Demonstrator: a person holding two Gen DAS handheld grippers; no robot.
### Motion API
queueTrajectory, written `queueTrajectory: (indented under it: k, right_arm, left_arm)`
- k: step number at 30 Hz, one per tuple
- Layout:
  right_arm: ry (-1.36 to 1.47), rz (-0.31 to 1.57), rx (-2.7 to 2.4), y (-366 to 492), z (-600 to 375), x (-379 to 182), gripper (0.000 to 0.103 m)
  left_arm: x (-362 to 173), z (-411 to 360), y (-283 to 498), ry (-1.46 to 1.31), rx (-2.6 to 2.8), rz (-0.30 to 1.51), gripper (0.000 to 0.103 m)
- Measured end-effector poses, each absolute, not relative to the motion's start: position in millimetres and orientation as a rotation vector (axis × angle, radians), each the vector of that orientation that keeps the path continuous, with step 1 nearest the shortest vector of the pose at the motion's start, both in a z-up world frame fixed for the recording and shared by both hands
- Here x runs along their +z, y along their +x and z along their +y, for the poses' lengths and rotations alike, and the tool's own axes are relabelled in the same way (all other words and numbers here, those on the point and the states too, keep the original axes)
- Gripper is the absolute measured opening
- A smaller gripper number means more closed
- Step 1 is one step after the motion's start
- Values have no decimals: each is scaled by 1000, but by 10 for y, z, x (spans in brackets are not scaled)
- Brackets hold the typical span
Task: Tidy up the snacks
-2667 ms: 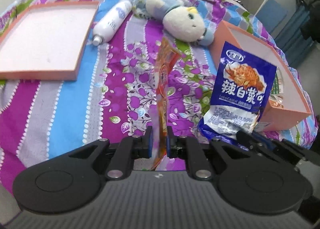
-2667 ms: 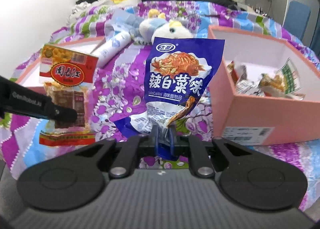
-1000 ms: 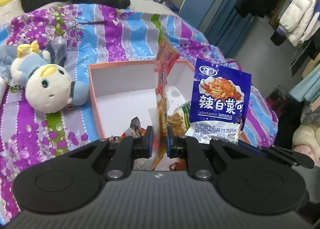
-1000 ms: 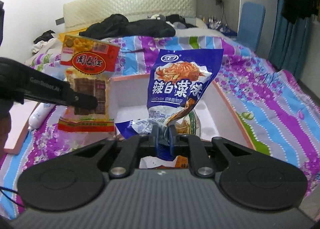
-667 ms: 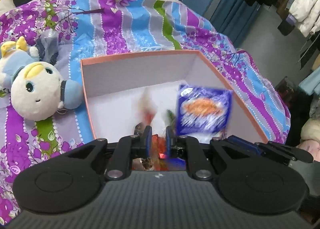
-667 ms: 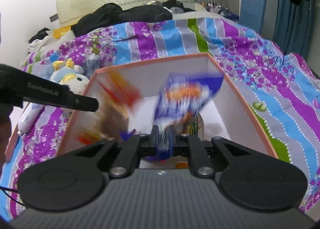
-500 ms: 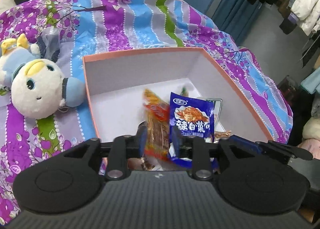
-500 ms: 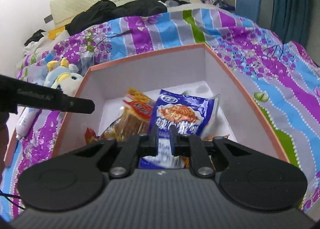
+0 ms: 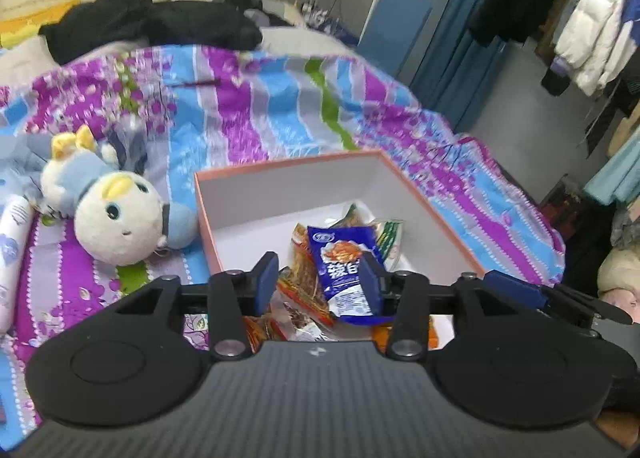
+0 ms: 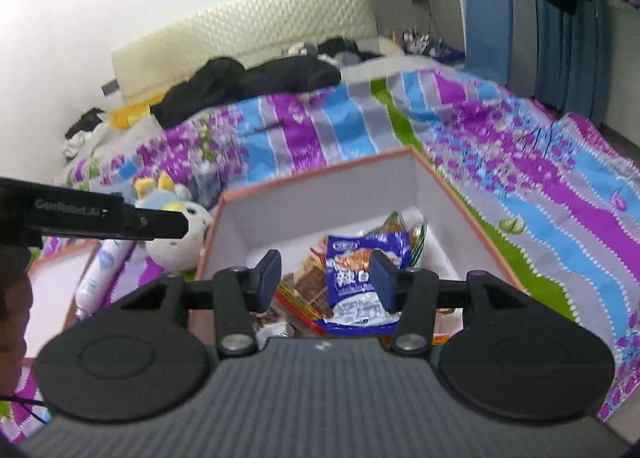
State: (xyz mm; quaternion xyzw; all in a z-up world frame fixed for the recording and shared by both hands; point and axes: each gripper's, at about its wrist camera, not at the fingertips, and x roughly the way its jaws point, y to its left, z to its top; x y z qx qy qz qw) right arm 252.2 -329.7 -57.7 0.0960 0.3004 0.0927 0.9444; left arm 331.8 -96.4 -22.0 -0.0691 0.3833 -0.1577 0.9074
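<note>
A pink box (image 9: 288, 165) with white walls sits on the striped bedspread and holds several snack packets. The blue packet (image 9: 345, 266) lies on top of the pile, with the orange-red packet (image 9: 305, 272) beside it on the left. My left gripper (image 9: 319, 272) hovers above the box's near end. Its jaws are opening and its pads touch nothing. In the right wrist view the same box (image 10: 320, 171), blue packet (image 10: 360, 260) and orange-red packet (image 10: 306, 284) lie below my right gripper (image 10: 325, 278). Its jaws are opening too, with nothing gripped.
A plush toy (image 9: 116, 214) lies left of the box, with a white tube (image 10: 100, 270) and the box lid (image 10: 52, 290) further left. Black clothes (image 9: 152, 22) are heaped at the bed's head. A blue chair (image 9: 394, 26) and hanging coats (image 9: 592, 18) stand to the right.
Both grippers were shut on packets above the box, the left on the orange-red one and the right on the blue one. Both let go, the packets dropped into the box, and the grippers rose.
</note>
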Motion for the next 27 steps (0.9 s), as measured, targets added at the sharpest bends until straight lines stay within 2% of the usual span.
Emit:
queueTrajectory:
  k: [8,10,11,21,27]
  right_arm:
    - [218,536,180,1967,-3257,-141,51]
    - [219,514,181,1812,-3238,-42,51]
    - [224,505,173,1738,-3239,5,51]
    - [221,409,157,984,-3251,383,51]
    - [215,420,148,712,-3237,330,51]
  left_arm:
    - [359,-804,2568,-137,-316,691,65]
    - [503,-789,2374,-119,-293,656,80]
    - [568,-772,2278,-116,-281,639,83]
    - [980,-658,1369,-115,-279,540,98]
    - [898,-675,994,-135,-268,545,99]
